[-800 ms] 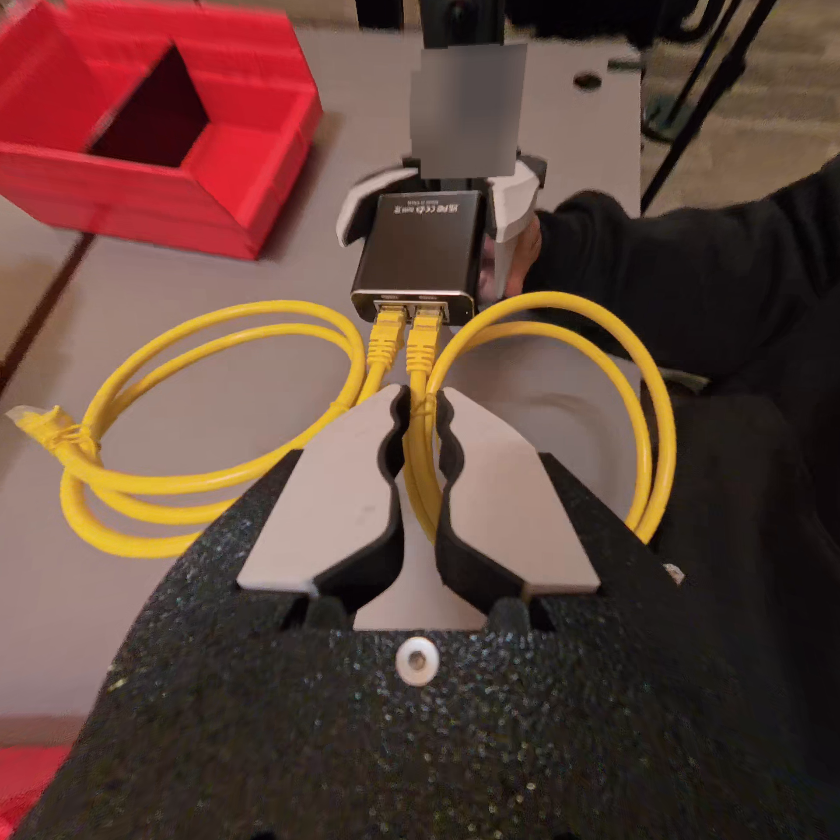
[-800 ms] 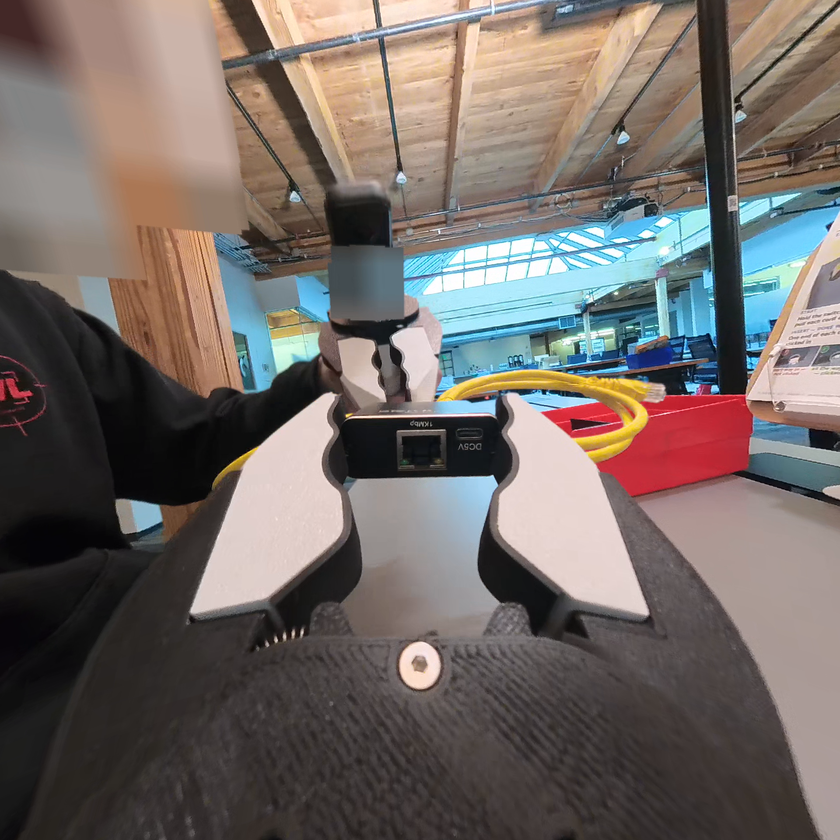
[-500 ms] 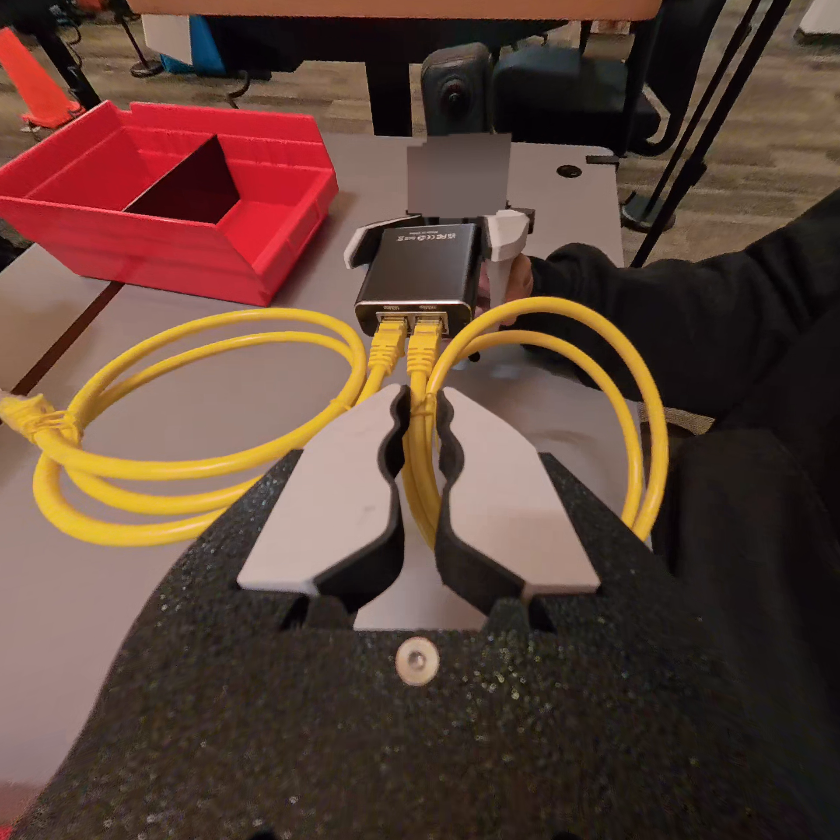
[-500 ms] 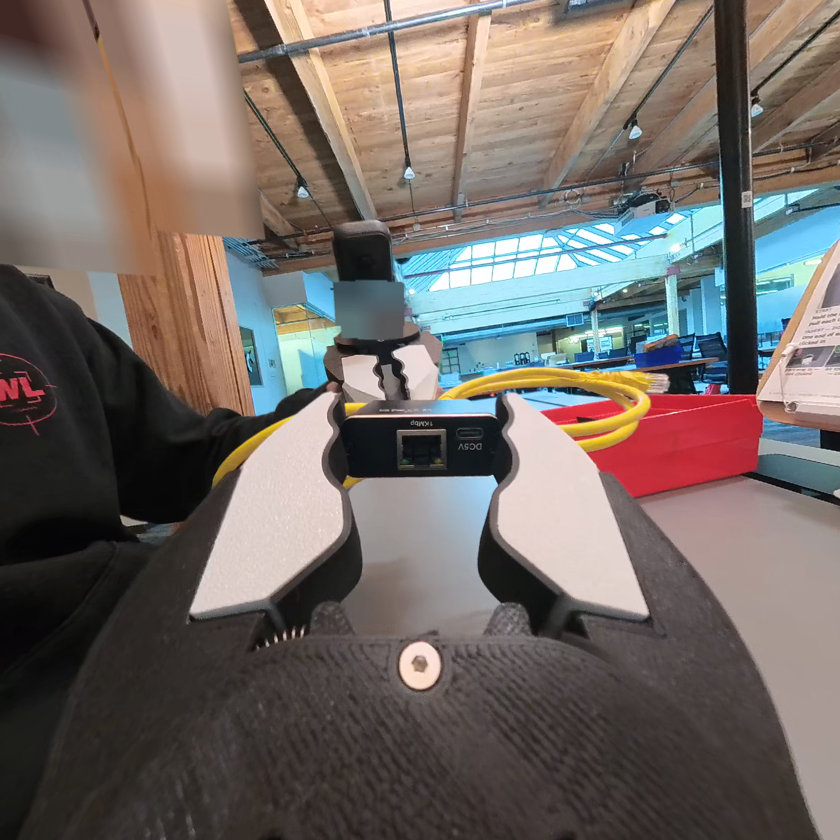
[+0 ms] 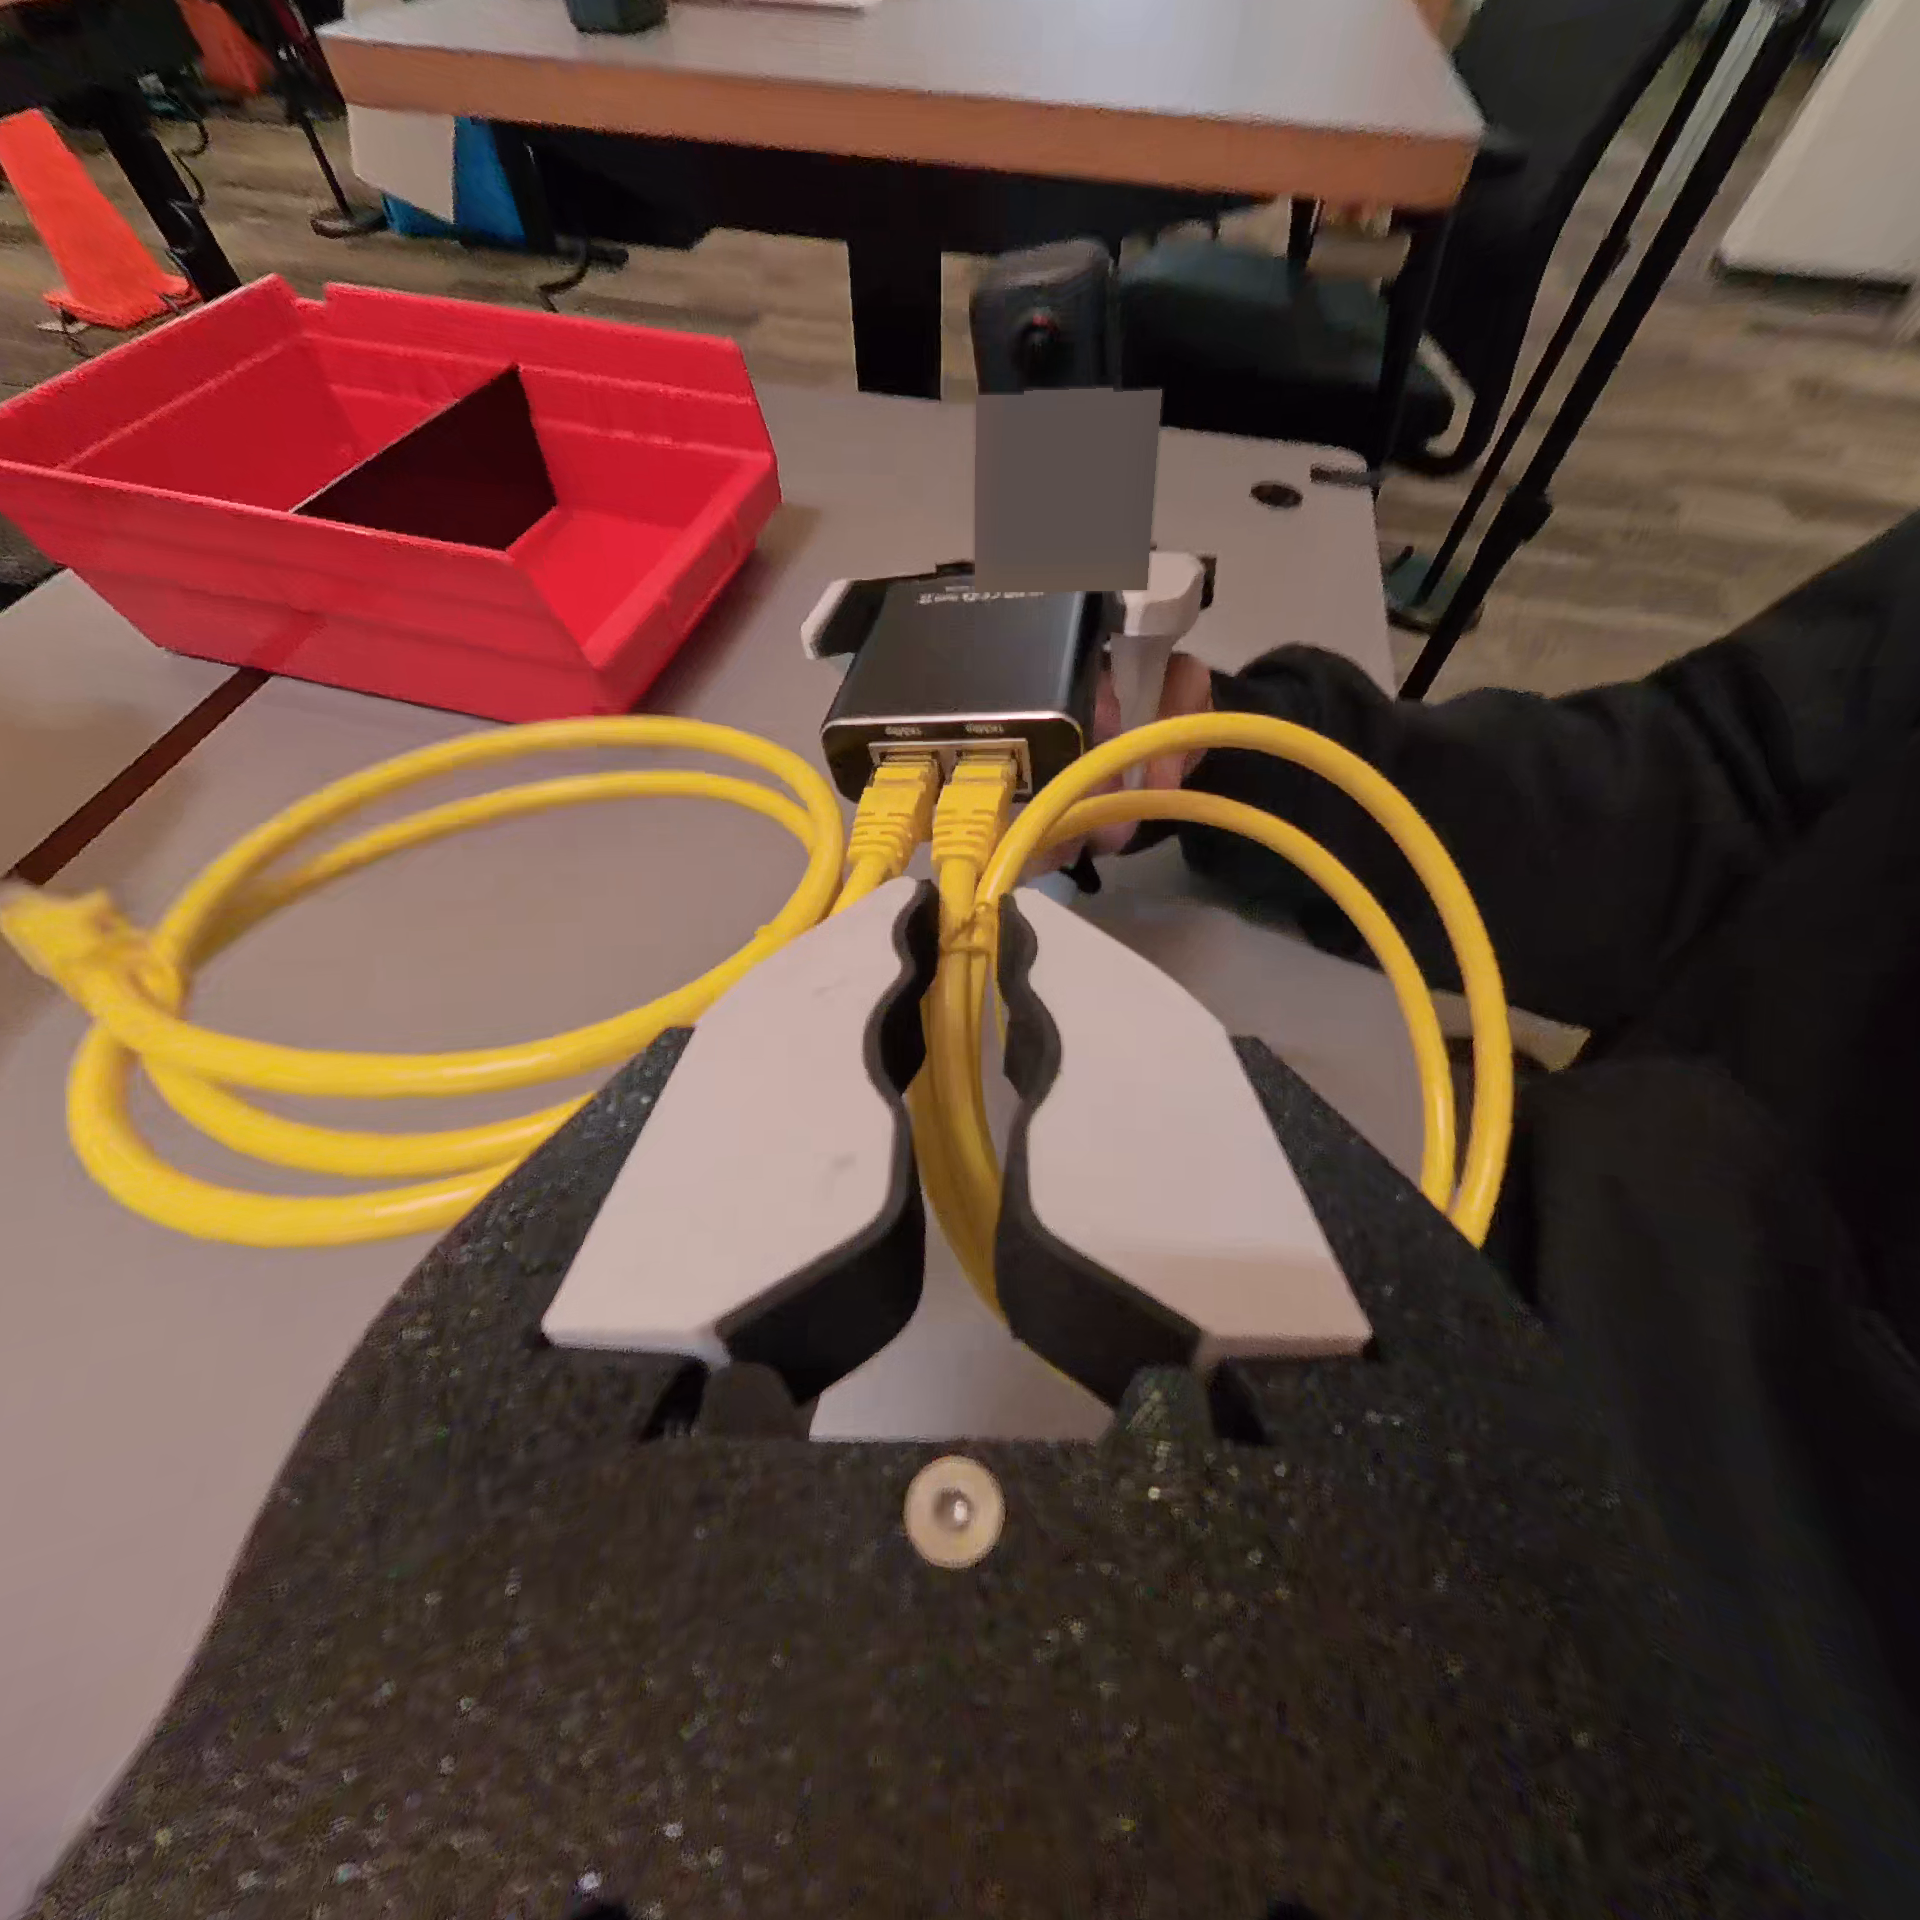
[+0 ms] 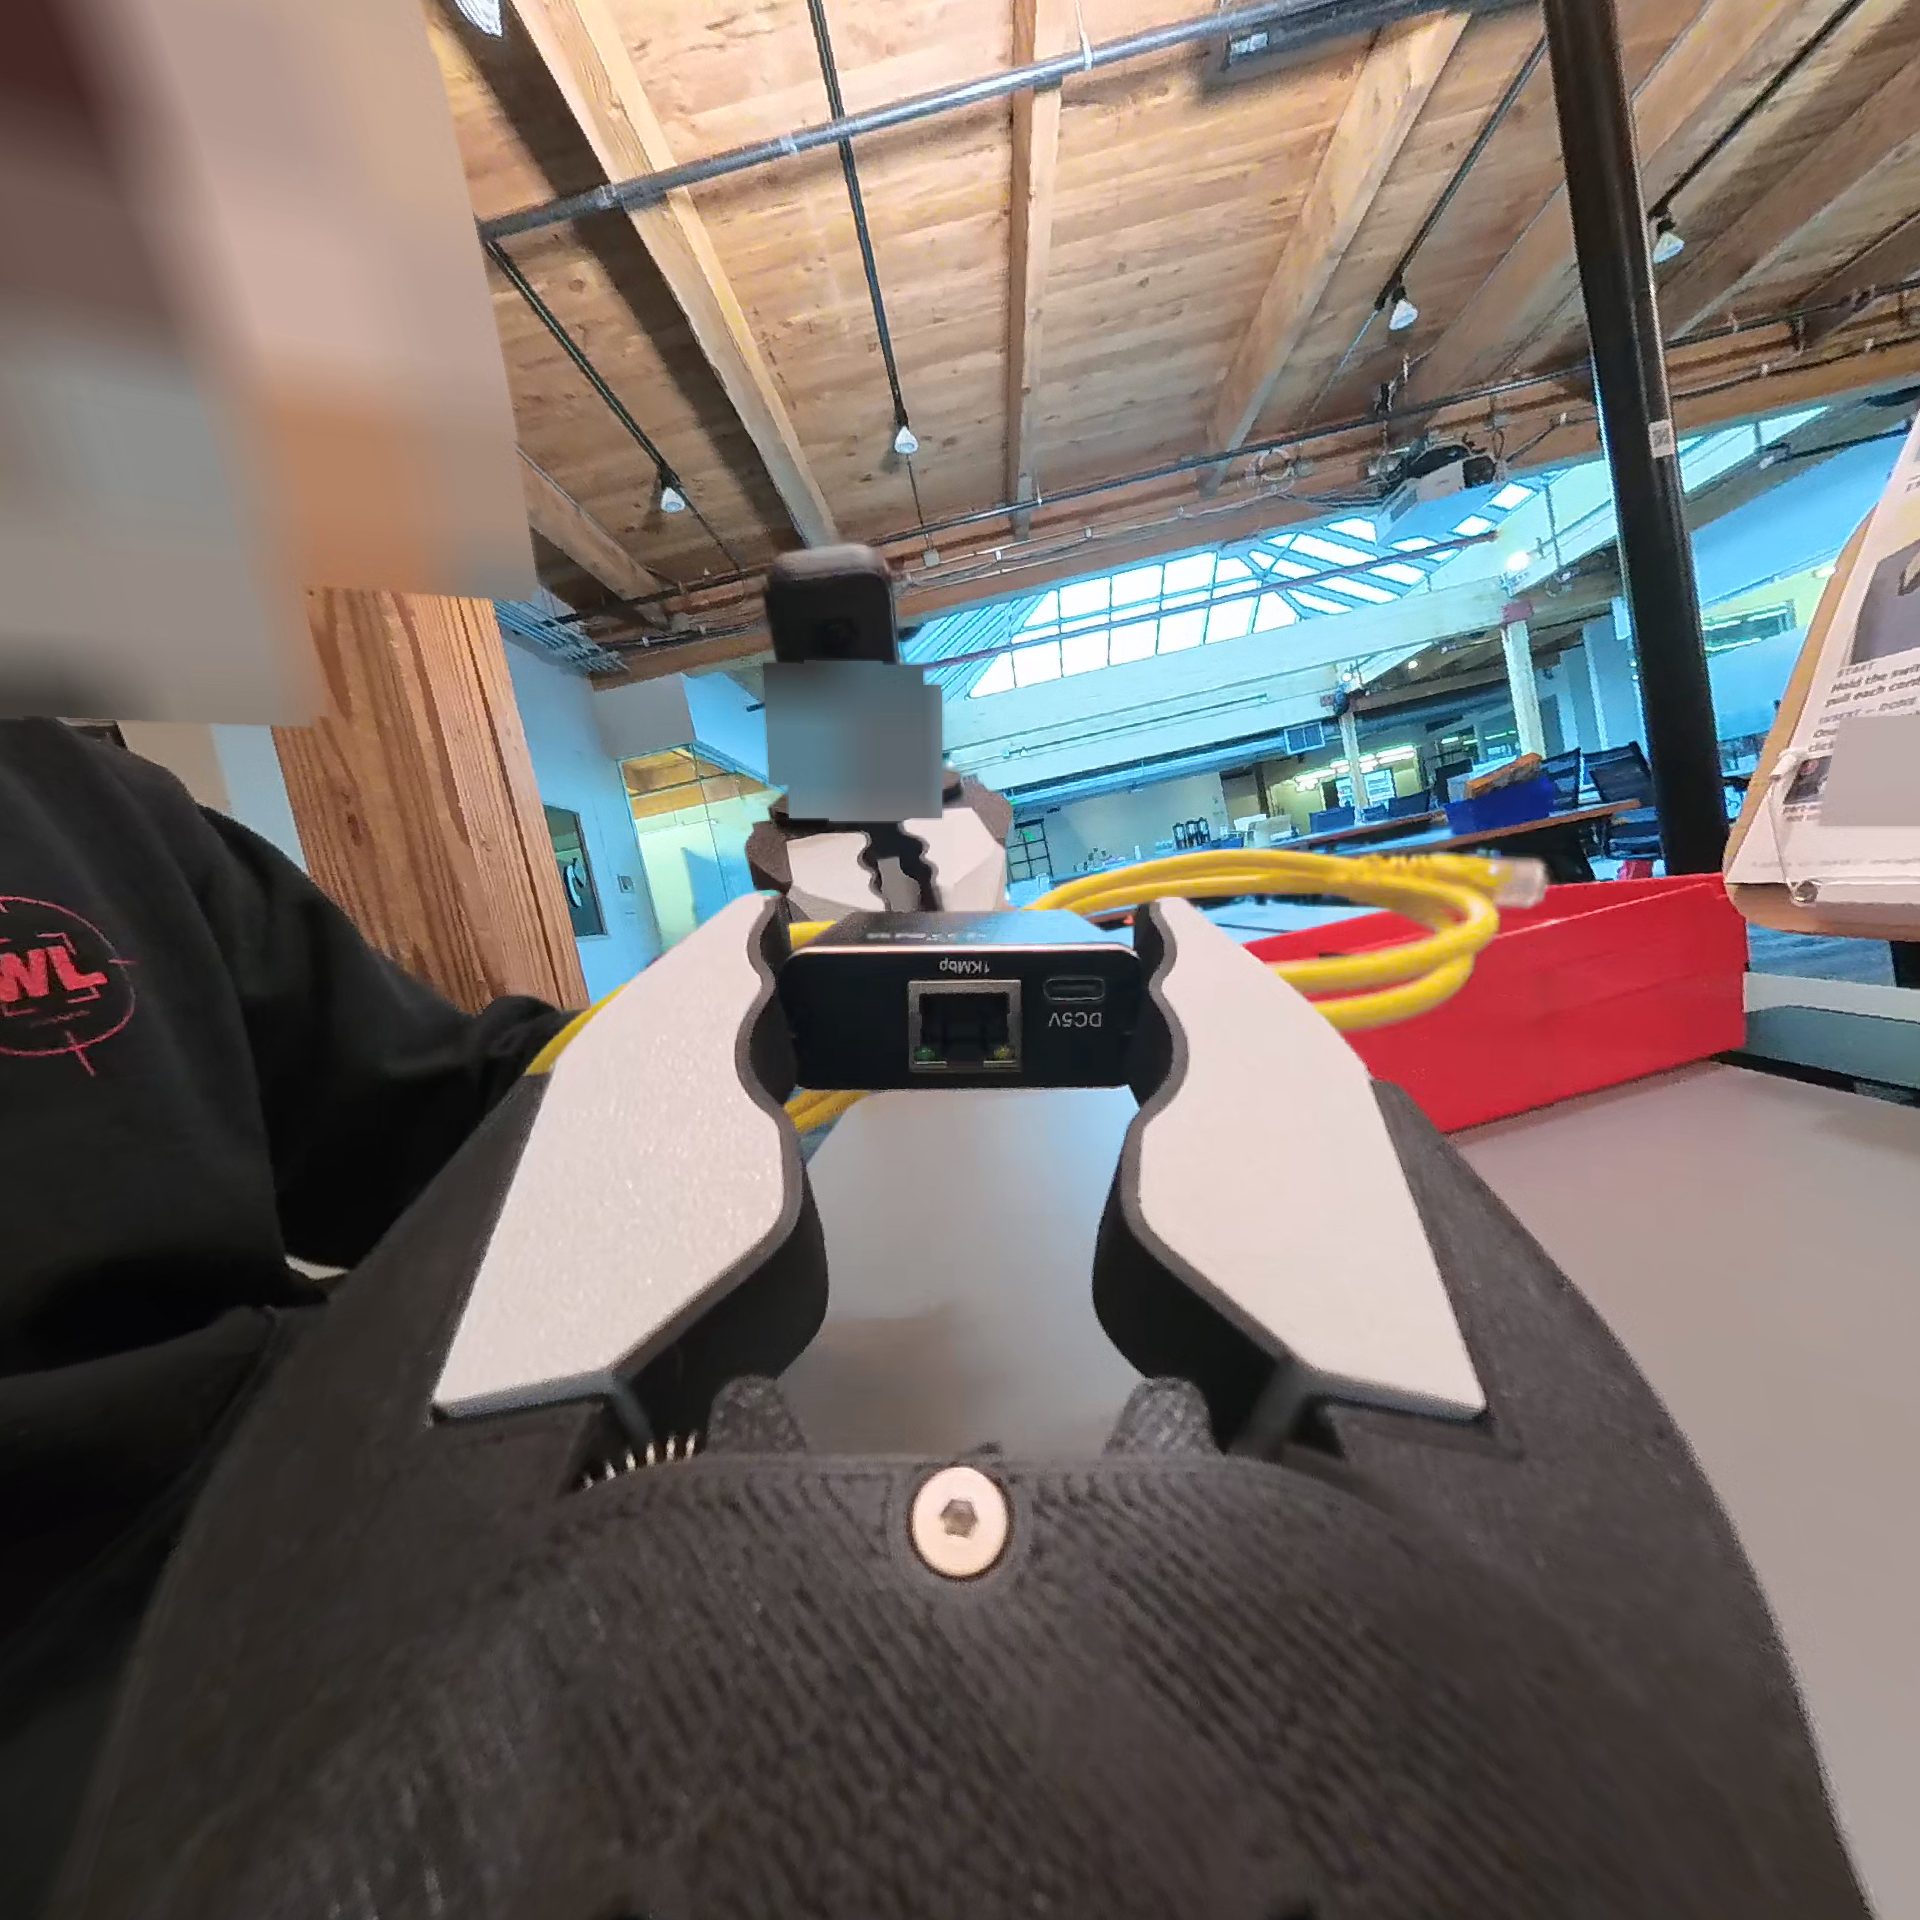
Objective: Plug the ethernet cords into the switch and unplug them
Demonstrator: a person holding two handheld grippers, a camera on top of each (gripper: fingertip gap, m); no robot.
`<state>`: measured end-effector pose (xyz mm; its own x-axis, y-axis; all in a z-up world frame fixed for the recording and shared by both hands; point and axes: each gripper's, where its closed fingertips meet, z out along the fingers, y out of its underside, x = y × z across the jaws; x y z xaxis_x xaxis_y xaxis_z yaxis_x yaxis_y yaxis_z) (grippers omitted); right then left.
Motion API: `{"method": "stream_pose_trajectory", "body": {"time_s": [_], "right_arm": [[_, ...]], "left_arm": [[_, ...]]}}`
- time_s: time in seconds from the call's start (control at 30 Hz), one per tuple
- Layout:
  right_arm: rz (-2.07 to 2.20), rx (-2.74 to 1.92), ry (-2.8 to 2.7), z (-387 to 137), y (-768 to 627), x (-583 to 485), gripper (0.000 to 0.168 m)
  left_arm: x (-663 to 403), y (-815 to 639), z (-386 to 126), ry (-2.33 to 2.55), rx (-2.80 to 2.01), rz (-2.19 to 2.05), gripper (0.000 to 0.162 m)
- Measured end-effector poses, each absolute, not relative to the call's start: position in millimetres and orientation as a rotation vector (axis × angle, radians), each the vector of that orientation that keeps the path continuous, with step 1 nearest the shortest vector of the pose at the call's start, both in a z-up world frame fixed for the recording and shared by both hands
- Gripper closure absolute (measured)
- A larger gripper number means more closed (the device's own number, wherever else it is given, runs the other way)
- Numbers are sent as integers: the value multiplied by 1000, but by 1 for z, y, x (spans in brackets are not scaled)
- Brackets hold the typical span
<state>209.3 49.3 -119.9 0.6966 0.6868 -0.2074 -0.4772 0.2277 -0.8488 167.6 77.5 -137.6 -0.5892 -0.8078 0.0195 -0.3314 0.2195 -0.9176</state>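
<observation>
A small black switch (image 5: 966,655) is held just above the grey table (image 5: 468,935) by my right gripper (image 5: 997,608), which is shut on its sides. Two coiled yellow ethernet cords are plugged side by side into its front ports. The left cord (image 5: 416,1070) loops out to the left with its free plug hanging. My left gripper (image 5: 961,914) is shut on the right cord (image 5: 1455,935) just behind its plug. In the right wrist view my right gripper (image 6: 961,935) clamps the switch (image 6: 956,1023), whose rear port is empty. The left gripper (image 6: 899,883) shows beyond it.
A red bin (image 5: 416,582) stands on the table at the back left and also shows in the right wrist view (image 6: 1610,987). A person's black sleeve (image 5: 1558,831) fills the right side. A paper stand (image 6: 1849,831) is at the far right. Tripod legs (image 5: 1507,416) stand behind the table. Across from one pair of fingers to the other is roughly 6 cm.
Both grippers, the switch and the cords have shifted together and the left view has tilted up, showing more of the room. Both plugs remain in their ports and both grips are unchanged.
</observation>
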Motion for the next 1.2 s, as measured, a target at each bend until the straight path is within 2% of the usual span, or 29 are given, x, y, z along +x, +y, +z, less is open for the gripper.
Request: {"method": "stream_pose_trajectory", "body": {"time_s": [0.63,0.87,1.2], "right_arm": [[835,-1106,-175,-126,52,215,102],[746,-1032,-242,-113,44,210,103],[762,-983,-240,-106,42,205,103]], "left_arm": [[177,79,-133,1952,-1089,-1432,152],[178,68,-110,1835,-1051,-1602,149],[171,66,-128,1986,-1006,-1347,149]]}}
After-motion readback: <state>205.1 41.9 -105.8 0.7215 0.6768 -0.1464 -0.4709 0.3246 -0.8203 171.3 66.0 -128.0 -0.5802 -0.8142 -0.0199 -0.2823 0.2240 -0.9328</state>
